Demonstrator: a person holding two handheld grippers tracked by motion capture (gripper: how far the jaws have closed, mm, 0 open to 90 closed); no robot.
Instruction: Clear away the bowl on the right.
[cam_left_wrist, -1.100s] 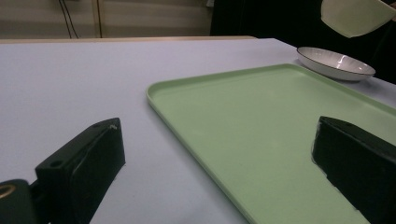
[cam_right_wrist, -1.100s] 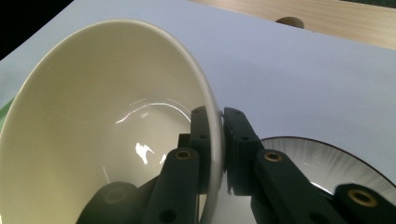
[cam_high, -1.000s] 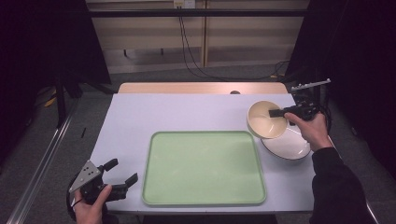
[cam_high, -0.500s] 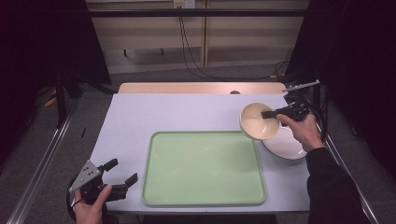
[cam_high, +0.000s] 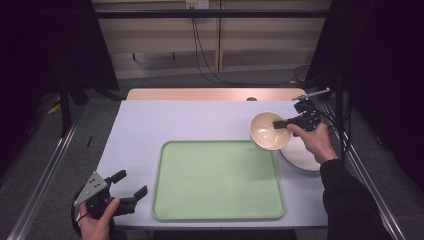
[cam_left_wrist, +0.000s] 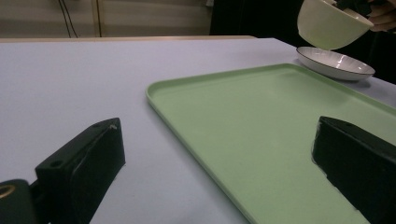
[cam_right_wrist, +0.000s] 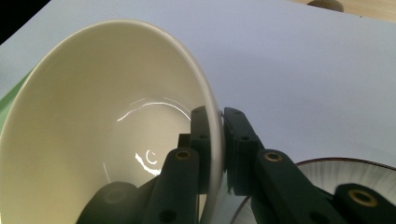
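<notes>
Overhead, the high view lays out the whole desk (cam_high: 200, 120): a pale lilac top with a green tray (cam_high: 217, 180) lying flat on its near half. At the tray's far right corner the right tongs (cam_high: 280, 124) hold a cream bowl (cam_high: 269, 131) by its rim, and a white plate (cam_high: 305, 156) lies on the desk just beside and partly under the bowl. The left tongs (cam_high: 131, 185) sit at the near left corner of the desk, in the person's hand (cam_high: 95, 225), jaws spread with nothing between them.

From the left gripper view, the height of the bowl (cam_left_wrist: 331, 23) becomes plain: it hangs clear above the plate (cam_left_wrist: 335, 63), not touching it, tilted a little. The plate shows a thin dark rim line and stands just past the far corner of the tray (cam_left_wrist: 261, 135). The two black jaws stand wide apart low over the desk and the tray's near edge.

From the right gripper view, the grip itself is seen close: one jaw lies inside the bowl (cam_right_wrist: 102, 140), the other outside, pinching the thin wall at the rim. The bowl's inside is glossy, plain cream and holds nothing. The ribbed, dark-edged plate (cam_right_wrist: 345, 172) lies below, at the lower right.
</notes>
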